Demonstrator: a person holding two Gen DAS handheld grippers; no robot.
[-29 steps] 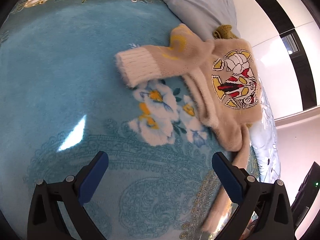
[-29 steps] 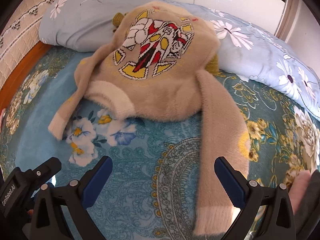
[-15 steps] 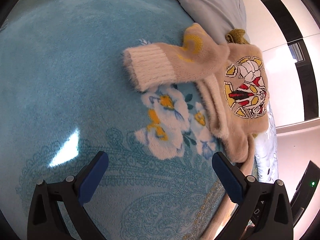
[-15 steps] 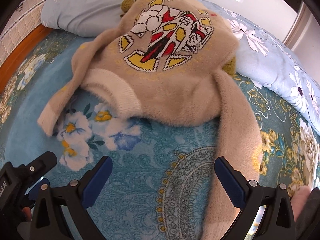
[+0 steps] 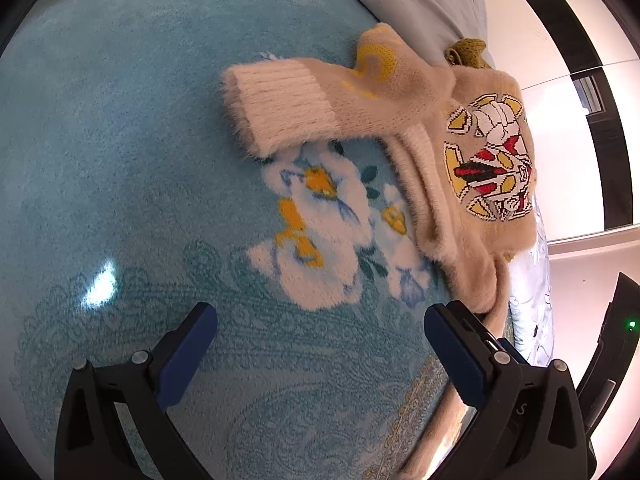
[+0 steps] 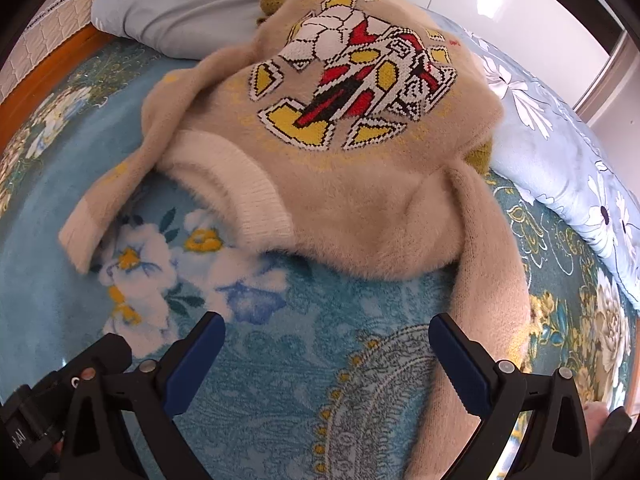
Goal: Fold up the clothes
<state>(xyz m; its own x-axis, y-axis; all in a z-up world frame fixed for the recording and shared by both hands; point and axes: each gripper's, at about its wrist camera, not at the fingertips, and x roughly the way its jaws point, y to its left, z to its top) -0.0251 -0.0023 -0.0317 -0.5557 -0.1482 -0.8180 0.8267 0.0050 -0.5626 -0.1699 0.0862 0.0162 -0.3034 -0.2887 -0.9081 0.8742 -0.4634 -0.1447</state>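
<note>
Sweater (image 6: 360,152) lies rumpled against pillow (image 6: 192,4), so I hold left gripper (image 5: 320,340) and right gripper (image 6: 326,344) spread, empty, apparently near its sleeves.

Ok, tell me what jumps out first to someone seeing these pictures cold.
The fuzzy beige sweater with its red, yellow and white knitted emblem lies rumpled on the teal floral blanket, its upper part propped on a blue-grey pillow. One sleeve runs down toward the open right gripper; the other's ribbed cuff lies ahead of the open left gripper.
</note>
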